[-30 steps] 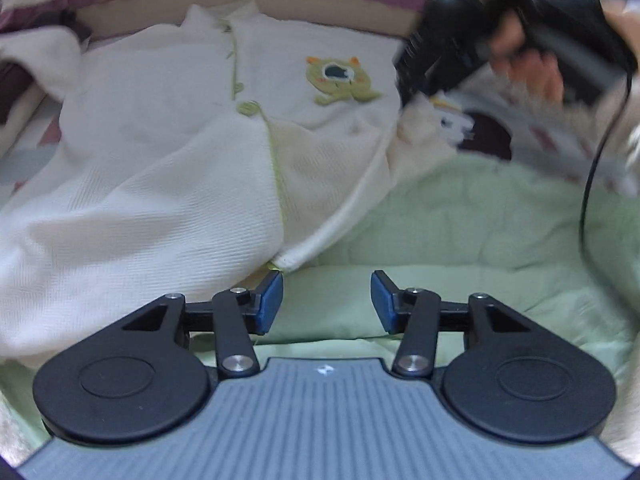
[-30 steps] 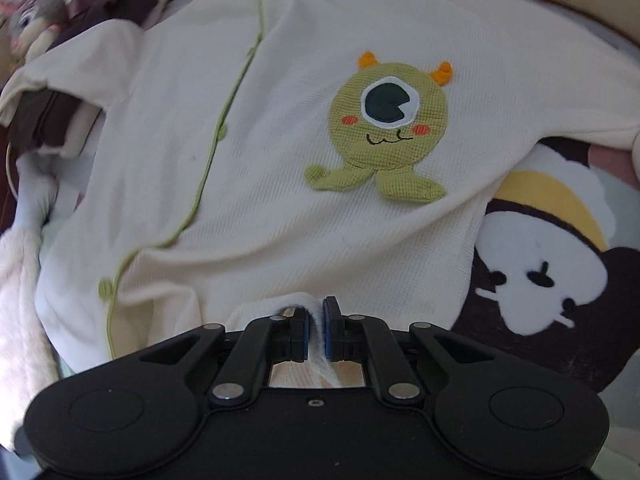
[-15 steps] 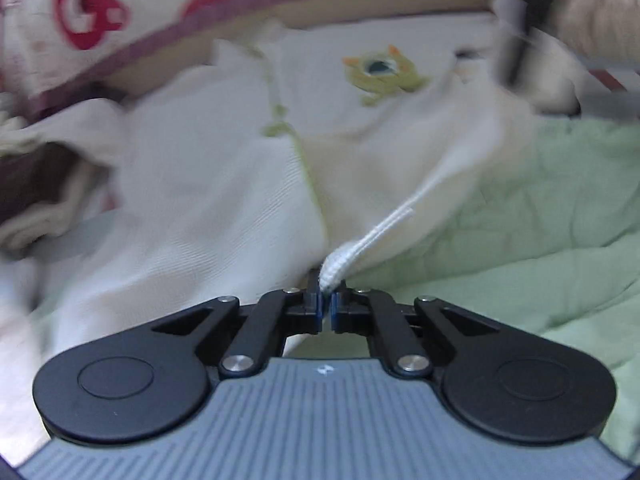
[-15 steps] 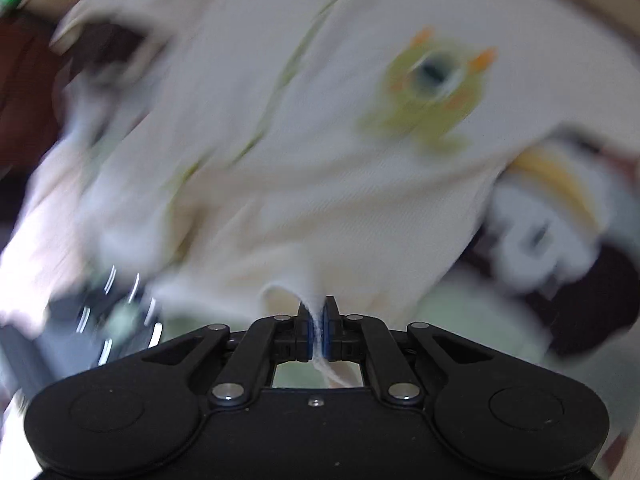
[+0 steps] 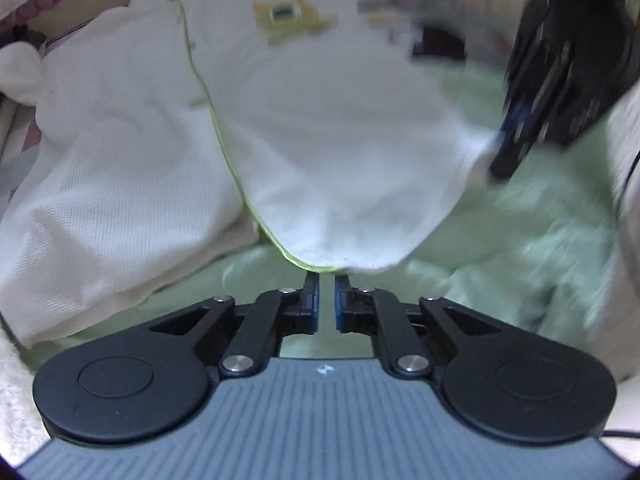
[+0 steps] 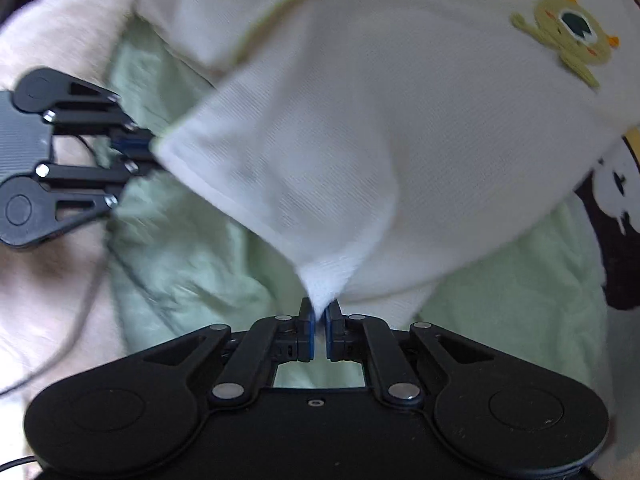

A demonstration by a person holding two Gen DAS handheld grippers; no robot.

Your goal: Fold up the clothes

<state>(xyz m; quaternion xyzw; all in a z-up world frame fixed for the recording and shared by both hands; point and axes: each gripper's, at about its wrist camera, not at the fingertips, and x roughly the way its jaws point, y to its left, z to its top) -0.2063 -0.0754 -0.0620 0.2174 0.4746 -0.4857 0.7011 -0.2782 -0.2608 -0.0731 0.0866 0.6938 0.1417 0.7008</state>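
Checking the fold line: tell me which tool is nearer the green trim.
Left. The left tool grips the garment at its green trim; the right tool holds a plain white corner apart.

Motion blur smeared the right gripper (image 5: 520, 132) in the left wrist view, so its jaws could not be read there. The monster patch (image 5: 294, 16) was too blurred for detail. The cream baby romper (image 6: 360, 140) ran past the top edge, its hem smeared.
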